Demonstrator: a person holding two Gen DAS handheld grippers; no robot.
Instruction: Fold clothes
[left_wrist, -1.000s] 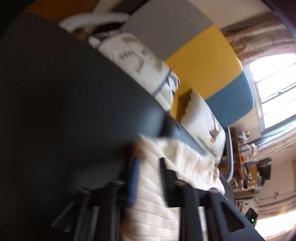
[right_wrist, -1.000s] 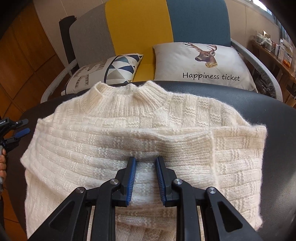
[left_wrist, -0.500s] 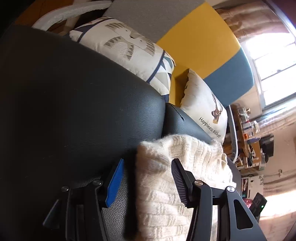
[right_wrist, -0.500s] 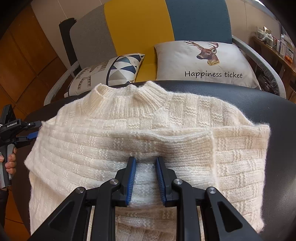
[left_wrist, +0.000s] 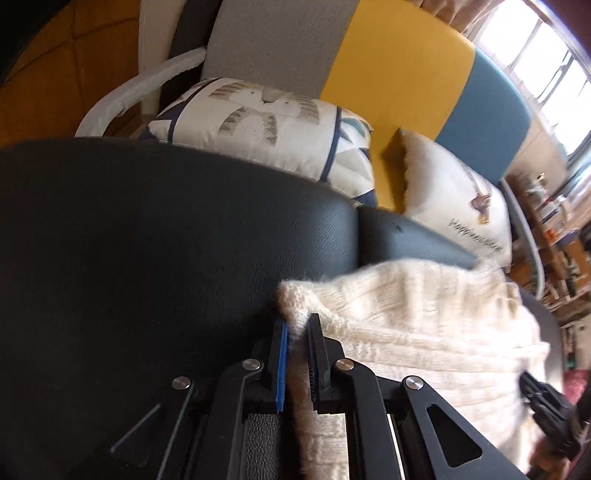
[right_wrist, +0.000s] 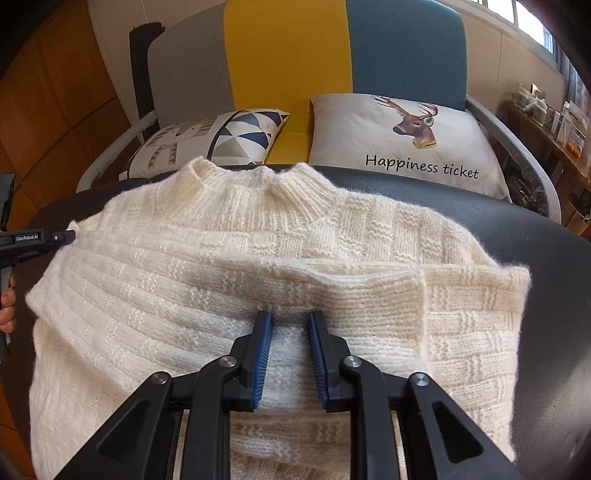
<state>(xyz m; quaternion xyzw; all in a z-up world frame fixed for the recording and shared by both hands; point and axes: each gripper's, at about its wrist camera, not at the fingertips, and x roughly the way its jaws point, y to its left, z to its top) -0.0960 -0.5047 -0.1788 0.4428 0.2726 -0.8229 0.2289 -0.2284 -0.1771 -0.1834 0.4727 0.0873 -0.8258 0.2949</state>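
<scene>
A cream knitted sweater (right_wrist: 258, 258) lies flat on a black leather seat (right_wrist: 546, 251), collar away from me, with its right sleeve folded across the chest. My right gripper (right_wrist: 290, 321) is shut on a fold of the sweater at its middle. My left gripper (left_wrist: 295, 325) is shut on the sweater's left shoulder edge (left_wrist: 406, 306); it also shows at the left of the right wrist view (right_wrist: 70, 234). The right gripper shows at the right edge of the left wrist view (left_wrist: 546, 406).
Behind the seat stands a grey, yellow and blue sofa (right_wrist: 288, 55) with a geometric cushion (right_wrist: 221, 144) and a deer cushion (right_wrist: 406, 140). White armrests (left_wrist: 122, 103) curve at the sides. Shelves with clutter (right_wrist: 554, 118) stand at the right.
My left gripper opened beside the sweater's shoulder half a second ago and has now shut on its edge. My right gripper has stayed shut on the middle fold.
</scene>
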